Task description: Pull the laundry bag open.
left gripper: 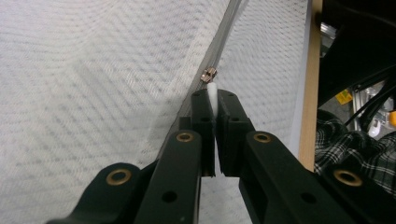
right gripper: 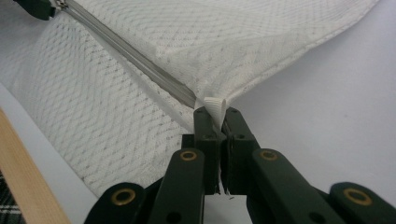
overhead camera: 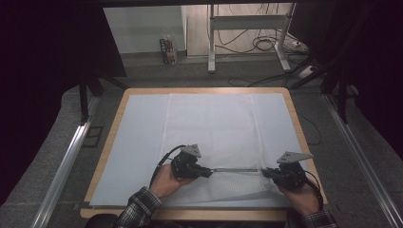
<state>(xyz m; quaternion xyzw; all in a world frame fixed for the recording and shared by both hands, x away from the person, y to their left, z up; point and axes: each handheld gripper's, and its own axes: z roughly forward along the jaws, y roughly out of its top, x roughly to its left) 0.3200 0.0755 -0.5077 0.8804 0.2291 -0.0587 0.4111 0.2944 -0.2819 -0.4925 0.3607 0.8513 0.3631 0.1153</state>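
On the counter (overhead camera: 114, 142), which is covered by a pale sheet (overhead camera: 138, 137), a white mesh cover (overhead camera: 214, 128) lies spread out, and along its near part, toward six o'clock in the high view, a grey zipper (overhead camera: 236, 169) is stretched taut between the two tools. The left tool (overhead camera: 205, 171) points toward three o'clock, and its jaws are pressed together on a fold of the white fabric at the zipper's end; in the left gripper view a small strip of cloth (left gripper: 212, 100) stands pinched between the black pads, with the metal zipper slider (left gripper: 209, 73) just beyond it at twelve o'clock. The right tool (overhead camera: 267, 173) points toward nine o'clock and is likewise clamped tight on the cover's fabric; in the right gripper view a folded white tab (right gripper: 215, 108) at the zipper's other end sits squeezed between its pads, the zipper line running away toward ten o'clock. Both hands rest low near the counter's six o'clock edge, with a plaid sleeve (overhead camera: 138, 209) at the left wrist.
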